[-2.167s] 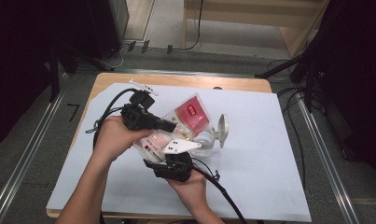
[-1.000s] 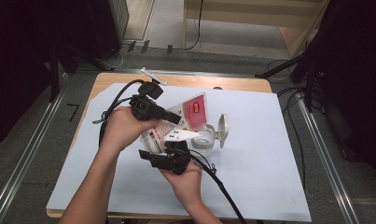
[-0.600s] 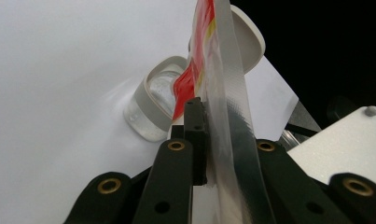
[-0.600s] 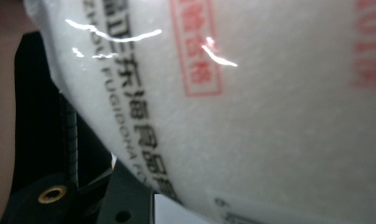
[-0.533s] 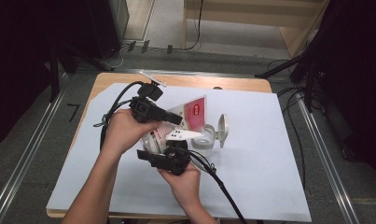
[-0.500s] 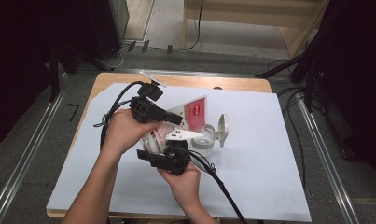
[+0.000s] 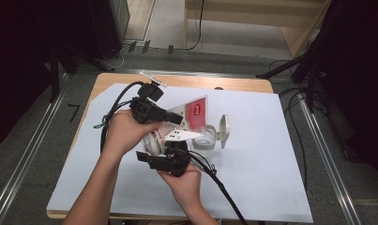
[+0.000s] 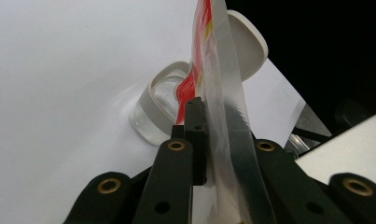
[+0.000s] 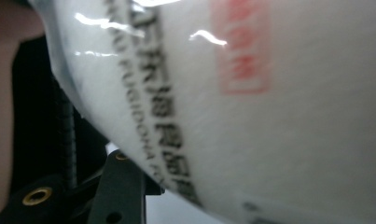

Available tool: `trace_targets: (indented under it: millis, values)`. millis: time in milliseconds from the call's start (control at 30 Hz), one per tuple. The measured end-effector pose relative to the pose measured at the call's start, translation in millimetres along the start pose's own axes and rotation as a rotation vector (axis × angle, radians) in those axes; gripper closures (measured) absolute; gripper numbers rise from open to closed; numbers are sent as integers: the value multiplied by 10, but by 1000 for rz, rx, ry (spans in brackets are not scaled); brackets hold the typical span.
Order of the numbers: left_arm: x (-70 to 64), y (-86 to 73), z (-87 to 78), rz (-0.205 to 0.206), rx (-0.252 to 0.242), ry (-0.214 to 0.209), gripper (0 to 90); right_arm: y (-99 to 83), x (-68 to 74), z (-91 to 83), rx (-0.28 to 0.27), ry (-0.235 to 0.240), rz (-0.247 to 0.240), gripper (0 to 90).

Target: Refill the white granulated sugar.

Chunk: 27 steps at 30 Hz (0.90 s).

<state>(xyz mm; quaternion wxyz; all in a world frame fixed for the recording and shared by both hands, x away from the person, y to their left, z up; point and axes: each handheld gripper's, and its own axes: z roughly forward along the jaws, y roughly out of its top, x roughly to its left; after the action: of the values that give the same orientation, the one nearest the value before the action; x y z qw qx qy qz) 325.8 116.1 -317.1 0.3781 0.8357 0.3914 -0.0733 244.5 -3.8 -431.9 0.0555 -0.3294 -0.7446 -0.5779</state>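
We see a plastic pouch held up over the middle of the white sheet that covers the wooden table. Its upper part is clear with a red panel; the red panel carries pale marks too small for us to read in the high view. In the right gripper view the pouch's white lower part bulges close to the lens: we make out a column of black printed characters with a line of Latin capitals beside it, blurred so that we cannot spell them out, and a pale red rectangular stamp higher up, also unreadable.

The left gripper has its two black jaws pressed onto the pouch's flat transparent edge, nearly closed with only the film between them. The pouch rises from those jaws, and its red-printed side faces the small clear container just beyond.

That container stands on the sheet with its white hinged lid flipped open, just beside the pouch's lower corner.

The right gripper sits below the left one, right up against the pouch's filled white end. One of its jaws shows beneath the bag; we cannot tell how wide it stands or whether it grips.
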Motion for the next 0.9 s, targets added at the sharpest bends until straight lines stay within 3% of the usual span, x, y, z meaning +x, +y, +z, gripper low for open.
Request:
trace_targets:
  millis: [167, 667, 900]
  values:
    - [-3, 1, 7, 1, 1, 6, 850, -2, 1, -6, 10, -21, -18, 611]
    - [-84, 11, 0, 46, -22, 5, 808, 15, -23, -31, -34, 22, 69, 620]
    - [-109, 10, -25, 59, -32, 2, 810, 23, -27, -47, -40, 24, 76, 621]
